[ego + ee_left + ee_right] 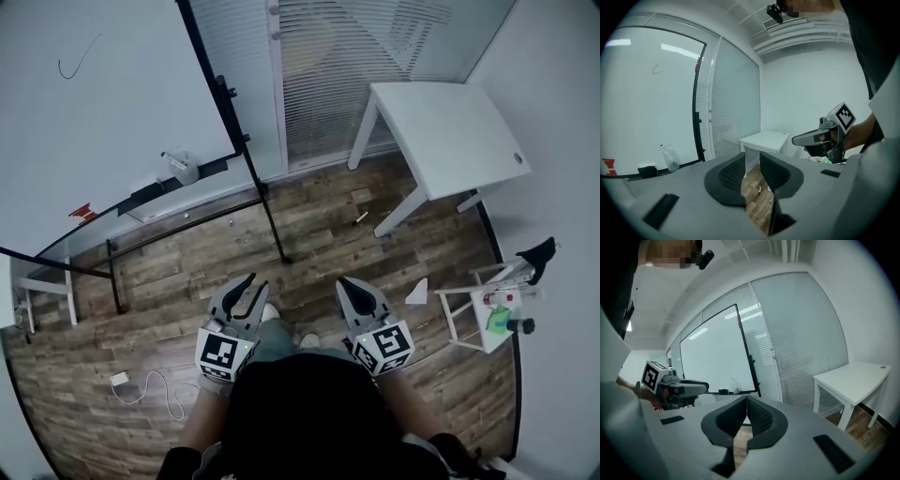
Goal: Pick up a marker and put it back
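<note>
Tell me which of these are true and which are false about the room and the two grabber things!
1. The left gripper has its jaws apart with nothing between them. True.
2. The right gripper is wide open. False: its jaws are closed together, with nothing in them.
3. A spray bottle sits at the bottom edge of the whiteboard. True.
4. The floor is carpet. False: it is wooden planks.

We see an office or meeting room: a large whiteboard point(94, 103) on a black stand at the far left, slatted blinds point(375, 66) along the far glazed wall, a plain white desk point(450, 141) at the far right, and wood-plank flooring point(319, 220).
</note>
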Demonstrator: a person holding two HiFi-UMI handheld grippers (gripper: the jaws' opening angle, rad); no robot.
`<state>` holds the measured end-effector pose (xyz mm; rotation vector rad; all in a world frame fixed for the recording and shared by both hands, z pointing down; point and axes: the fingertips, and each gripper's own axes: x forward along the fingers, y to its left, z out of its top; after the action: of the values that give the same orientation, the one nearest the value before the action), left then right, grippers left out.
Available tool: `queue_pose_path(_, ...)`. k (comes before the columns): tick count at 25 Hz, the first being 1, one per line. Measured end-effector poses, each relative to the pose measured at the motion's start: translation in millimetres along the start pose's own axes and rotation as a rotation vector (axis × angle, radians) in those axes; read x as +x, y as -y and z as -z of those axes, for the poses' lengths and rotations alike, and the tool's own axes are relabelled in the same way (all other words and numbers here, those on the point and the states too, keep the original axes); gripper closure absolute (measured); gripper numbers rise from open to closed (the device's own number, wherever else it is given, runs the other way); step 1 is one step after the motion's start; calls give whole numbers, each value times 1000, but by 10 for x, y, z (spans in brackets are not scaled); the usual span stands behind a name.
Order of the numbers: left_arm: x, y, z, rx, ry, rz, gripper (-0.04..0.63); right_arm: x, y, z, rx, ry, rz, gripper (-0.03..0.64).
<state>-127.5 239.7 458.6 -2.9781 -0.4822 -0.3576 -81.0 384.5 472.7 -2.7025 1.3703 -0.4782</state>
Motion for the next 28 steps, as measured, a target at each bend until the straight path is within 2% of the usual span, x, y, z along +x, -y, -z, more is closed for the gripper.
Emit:
queue_pose_path(5,341,-366,40,9,-7,-29,486,422,245,-99,-20,-2,-6,589)
queue_pose_path(11,793,-1343,73,-62,-10,-119,486,1390,408,-414,-57,-29,-41,589)
queue_pose_path(14,914,-1844,40,-72,-5,-162,486,1930,400,-600,-78,-45,-81,589)
queue_pose_path(17,923,-2387,89,-97,-17,-231,486,2456,298,-731,-102,-64,-132,589)
queue_pose_path(21,877,-3048,228,-182,-47,-359,486,3022,150,-872,-147,-103,-200,589)
queue_pose_path(28,938,-3831,364,-236,-97,-527,483,3703,-73,-1083,-183,-128,-314,589)
